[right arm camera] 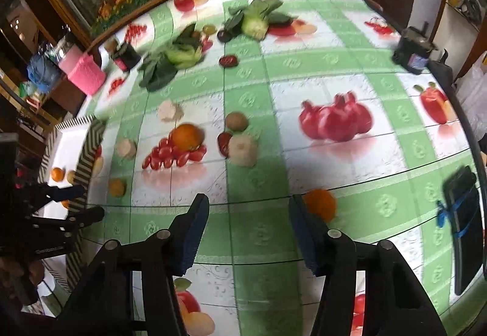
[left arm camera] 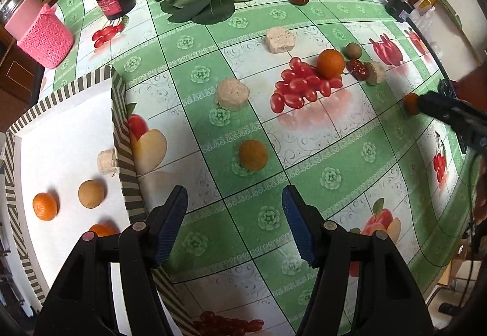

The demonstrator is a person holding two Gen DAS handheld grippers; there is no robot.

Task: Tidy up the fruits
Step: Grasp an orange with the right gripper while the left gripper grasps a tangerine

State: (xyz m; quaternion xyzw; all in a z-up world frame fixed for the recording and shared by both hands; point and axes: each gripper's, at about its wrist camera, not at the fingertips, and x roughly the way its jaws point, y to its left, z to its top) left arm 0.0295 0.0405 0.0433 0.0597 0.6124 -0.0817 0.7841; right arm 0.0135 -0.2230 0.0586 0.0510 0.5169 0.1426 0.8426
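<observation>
While both hand-held grippers gape empty, the right hand-held gripper [right arm camera: 248, 217] partly hides an orange [right arm camera: 322, 203].

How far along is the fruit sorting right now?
Partly done. The striped tray already holds two oranges, a brownish fruit and a pale block. Nothing is gripped: the left tool and right tool are open. An orange ahead and another orange remain on the table.

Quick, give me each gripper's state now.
Left gripper: open, holding nothing.
Right gripper: open, holding nothing; an orange sits just beyond its right finger.
</observation>
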